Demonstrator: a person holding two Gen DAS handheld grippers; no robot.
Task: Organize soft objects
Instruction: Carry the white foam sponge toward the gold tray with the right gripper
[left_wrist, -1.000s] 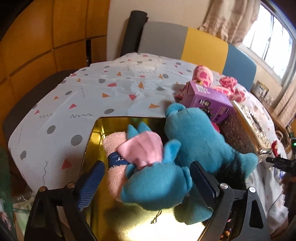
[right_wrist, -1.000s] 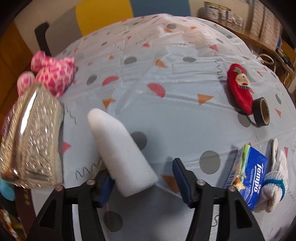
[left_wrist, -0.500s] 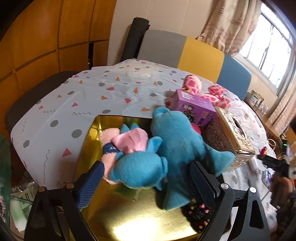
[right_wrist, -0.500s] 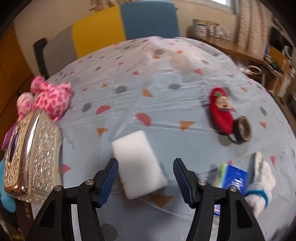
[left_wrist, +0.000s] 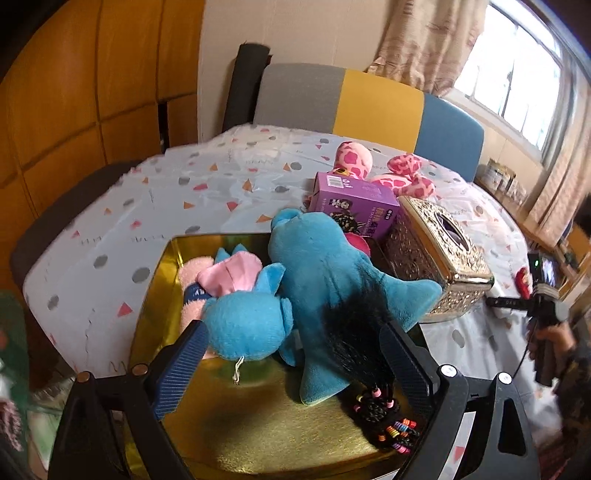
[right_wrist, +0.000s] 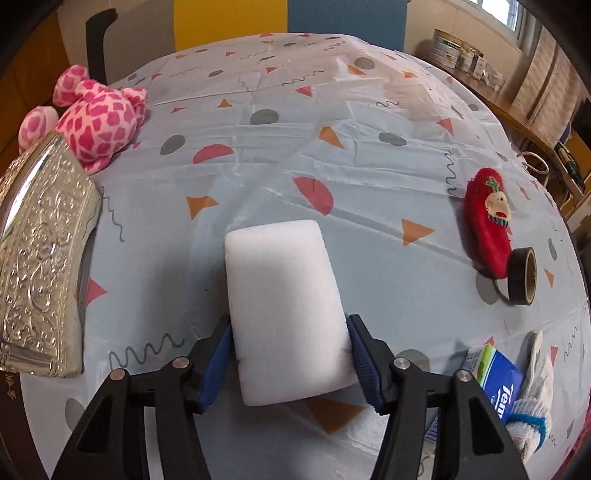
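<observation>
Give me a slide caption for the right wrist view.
Right tongs grip a white foam sponge block above the patterned tablecloth.

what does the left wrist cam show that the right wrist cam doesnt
Only the left wrist view shows the gold tray holding two blue plush toys, a pink towel roll and a black beaded hair tie, plus the purple box and the open left gripper.

Only the right wrist view shows the right gripper pressing on a white sponge, the red plush, tape roll, tissue pack and glove.

Both show the pink spotted plush and the ornate metal tissue box.
</observation>
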